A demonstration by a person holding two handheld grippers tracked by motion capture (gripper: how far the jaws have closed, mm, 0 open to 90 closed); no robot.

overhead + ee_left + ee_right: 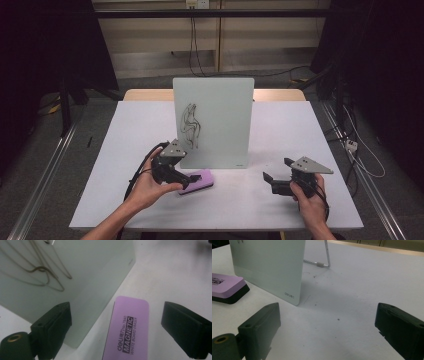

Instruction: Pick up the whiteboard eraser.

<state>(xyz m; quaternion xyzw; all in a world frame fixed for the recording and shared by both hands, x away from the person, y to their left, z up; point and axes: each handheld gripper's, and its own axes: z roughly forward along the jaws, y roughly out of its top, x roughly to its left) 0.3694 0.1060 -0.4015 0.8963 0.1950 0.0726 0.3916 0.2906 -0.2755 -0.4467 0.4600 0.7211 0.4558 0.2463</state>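
A small white board (215, 120) stands upright on its wire stand in the middle of the table, with a dark scribble (190, 125) on its left half. A purple magnetic eraser (197, 181) lies flat on the table just in front of the board's lower left corner. My left gripper (186, 181) is over it, open. In the left gripper view the eraser (128, 327) lies between the two jaws with a gap on each side, beside the board (82, 270). My right gripper (276, 169) is open at the right, above bare table, with nothing between its jaws.
The white table (280, 130) has open room right of the board and along its front edge. In the right gripper view the board (267, 262) and the eraser (225, 286) sit at the upper left, with the wire stand (325, 257) behind. Cables hang at the right.
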